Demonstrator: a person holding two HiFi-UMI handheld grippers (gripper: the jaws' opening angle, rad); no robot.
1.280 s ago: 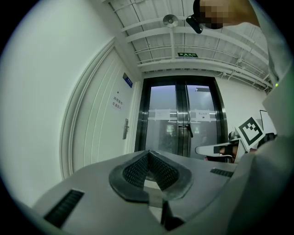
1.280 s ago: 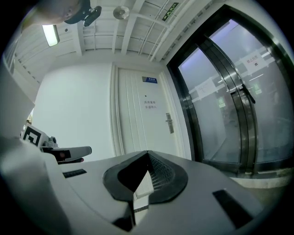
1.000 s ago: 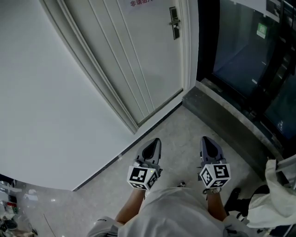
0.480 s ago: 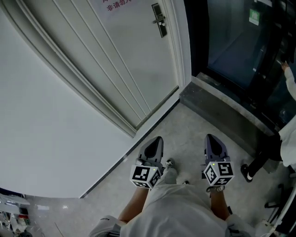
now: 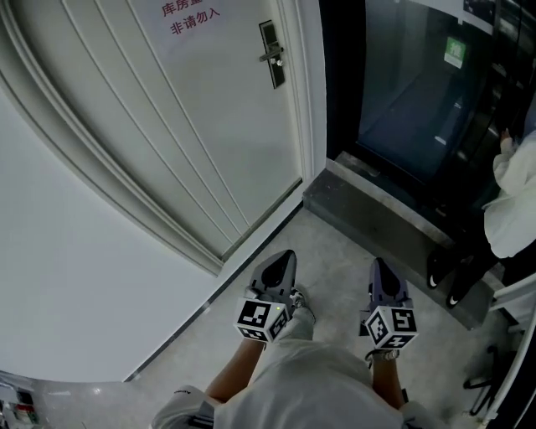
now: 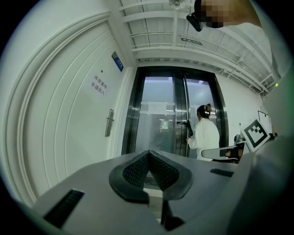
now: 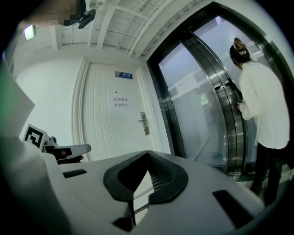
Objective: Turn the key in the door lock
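Observation:
The white door (image 5: 209, 126) stands ahead and to the left, with a dark lock plate and lever handle (image 5: 270, 55) near its right edge. The lock plate also shows in the left gripper view (image 6: 110, 122) and the right gripper view (image 7: 144, 123). It is too small to tell whether a key is in it. My left gripper (image 5: 280, 266) and right gripper (image 5: 381, 273) are held side by side low in front of my body, far from the lock. Both are shut with nothing between the pads (image 6: 158, 170) (image 7: 158, 176).
A red-lettered sign (image 5: 191, 18) is on the door. Right of the door is a dark glass double door (image 5: 402, 100) behind a raised dark sill (image 5: 377, 214). A person in a white coat (image 5: 512, 197) stands at the glass door's handle. White wall (image 5: 75, 276) runs along the left.
The door and lock plate have slid down and left in the head view as I come closer. The person in white now shows at the right edge. Both grippers stay shut and level.

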